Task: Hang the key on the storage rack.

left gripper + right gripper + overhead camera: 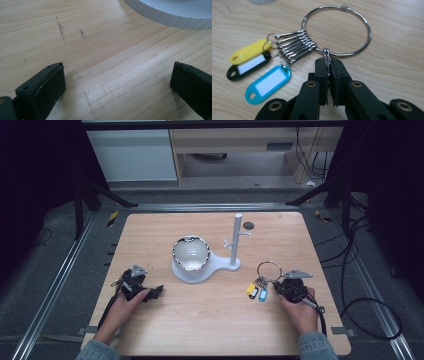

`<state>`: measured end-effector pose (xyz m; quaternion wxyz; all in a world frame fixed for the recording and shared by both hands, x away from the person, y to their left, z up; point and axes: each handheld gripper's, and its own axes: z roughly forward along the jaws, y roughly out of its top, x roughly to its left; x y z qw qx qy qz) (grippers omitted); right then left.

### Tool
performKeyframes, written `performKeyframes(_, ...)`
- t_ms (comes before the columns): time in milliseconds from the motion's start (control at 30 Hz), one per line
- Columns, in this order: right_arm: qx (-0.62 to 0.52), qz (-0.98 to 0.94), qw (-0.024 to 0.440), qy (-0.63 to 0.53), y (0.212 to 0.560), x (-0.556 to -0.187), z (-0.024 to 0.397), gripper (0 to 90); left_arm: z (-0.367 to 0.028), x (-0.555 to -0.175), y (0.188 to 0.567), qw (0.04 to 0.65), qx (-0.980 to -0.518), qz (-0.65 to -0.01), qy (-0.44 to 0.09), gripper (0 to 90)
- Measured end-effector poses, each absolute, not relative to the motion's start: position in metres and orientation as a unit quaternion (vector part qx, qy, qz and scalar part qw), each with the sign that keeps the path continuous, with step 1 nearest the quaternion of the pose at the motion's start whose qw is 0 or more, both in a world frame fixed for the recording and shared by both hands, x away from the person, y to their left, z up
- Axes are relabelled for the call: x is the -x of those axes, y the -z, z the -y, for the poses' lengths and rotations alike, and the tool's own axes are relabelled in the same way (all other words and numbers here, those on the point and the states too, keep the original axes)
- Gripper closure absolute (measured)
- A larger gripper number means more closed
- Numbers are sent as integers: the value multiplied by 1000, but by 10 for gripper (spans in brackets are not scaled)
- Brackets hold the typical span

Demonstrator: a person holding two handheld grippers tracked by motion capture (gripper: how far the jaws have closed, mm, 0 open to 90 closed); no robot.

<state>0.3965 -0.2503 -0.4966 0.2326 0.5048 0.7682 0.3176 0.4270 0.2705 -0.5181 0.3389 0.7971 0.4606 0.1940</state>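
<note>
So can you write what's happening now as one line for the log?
right gripper: shut on key ring | left gripper: open, over bare table | tags: lying on table | stand: nothing hung

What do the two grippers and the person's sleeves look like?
Both the left gripper and the right gripper are black, each with a grey three-cornered plate on top and a black cable trailing back. The right gripper's arms carry brass-coloured rivets. The flat black pads look worn. The sleeves are blue denim.
</note>
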Motion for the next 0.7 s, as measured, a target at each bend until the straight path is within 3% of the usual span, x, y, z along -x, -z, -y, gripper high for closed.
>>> performKeyframes(367,-511,-765,245,-305,496,-395,264,847,-270,-427,518,339,-797,-461,-194,0)
performKeyframes(567,-517,-759,241,-313,497,-396,265,784,-270,-427,518,339,-797,-460,-194,0)
performKeyframes(700,-522,-756,235,-317,496,-397,265,788,-270,-427,518,339,-797,-460,-194,0)
